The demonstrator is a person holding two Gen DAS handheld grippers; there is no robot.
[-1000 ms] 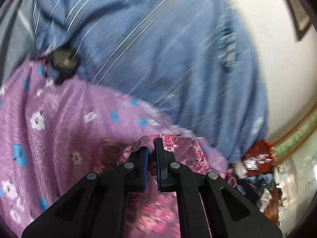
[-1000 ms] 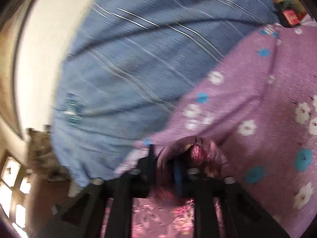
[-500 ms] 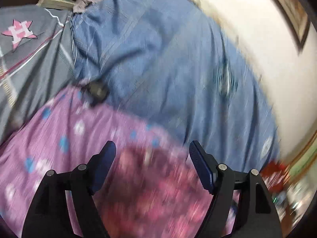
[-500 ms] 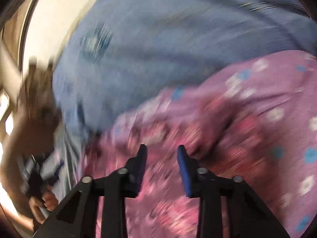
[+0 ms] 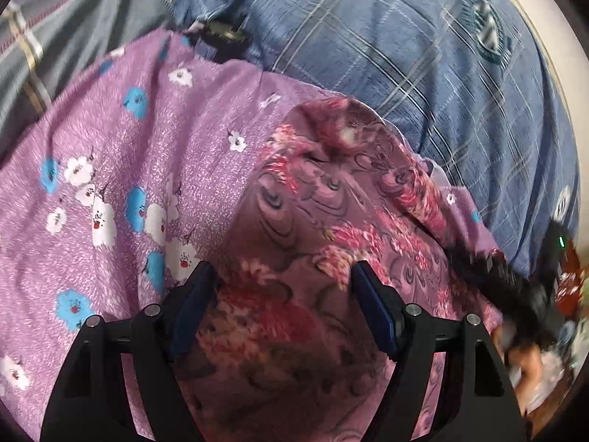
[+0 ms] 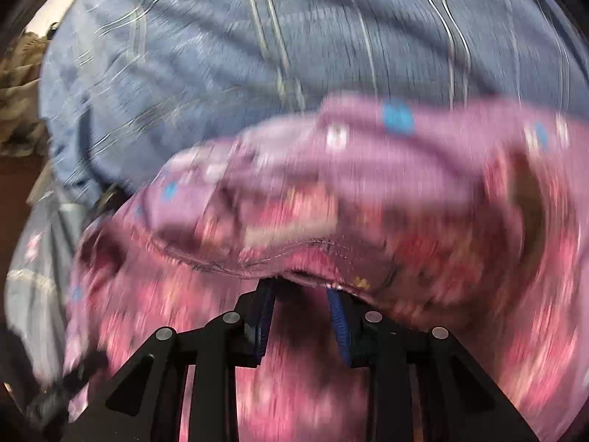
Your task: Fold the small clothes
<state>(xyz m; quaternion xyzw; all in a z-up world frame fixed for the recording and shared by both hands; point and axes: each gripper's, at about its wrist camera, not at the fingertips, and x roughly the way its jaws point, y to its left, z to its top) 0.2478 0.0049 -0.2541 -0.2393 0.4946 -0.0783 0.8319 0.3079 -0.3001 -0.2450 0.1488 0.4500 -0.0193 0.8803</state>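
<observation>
A small pink-and-maroon floral garment (image 5: 316, 221) lies folded over on a purple flowered sheet (image 5: 110, 169). My left gripper (image 5: 281, 276) is open wide and empty, its blue-padded fingers just above the garment's near part. In the right wrist view the same garment (image 6: 294, 228) is blurred; its stitched hem runs across just in front of my right gripper (image 6: 300, 291). The right jaws stand apart, with the hem draped over the fingertips. The other gripper shows as a dark blur at the right edge of the left wrist view (image 5: 515, 280).
A blue plaid quilt (image 5: 423, 48) lies bunched beyond the garment, also in the right wrist view (image 6: 257, 37). A grey plaid cloth (image 5: 48, 37) lies at the far left. A small dark object (image 5: 224, 31) sits at the sheet's far edge. Clutter is at the far right (image 5: 567, 287).
Both grippers were shut on the floral garment a second ago and have let go. The left has opened wide and drawn back; the right has moved low against the hem.
</observation>
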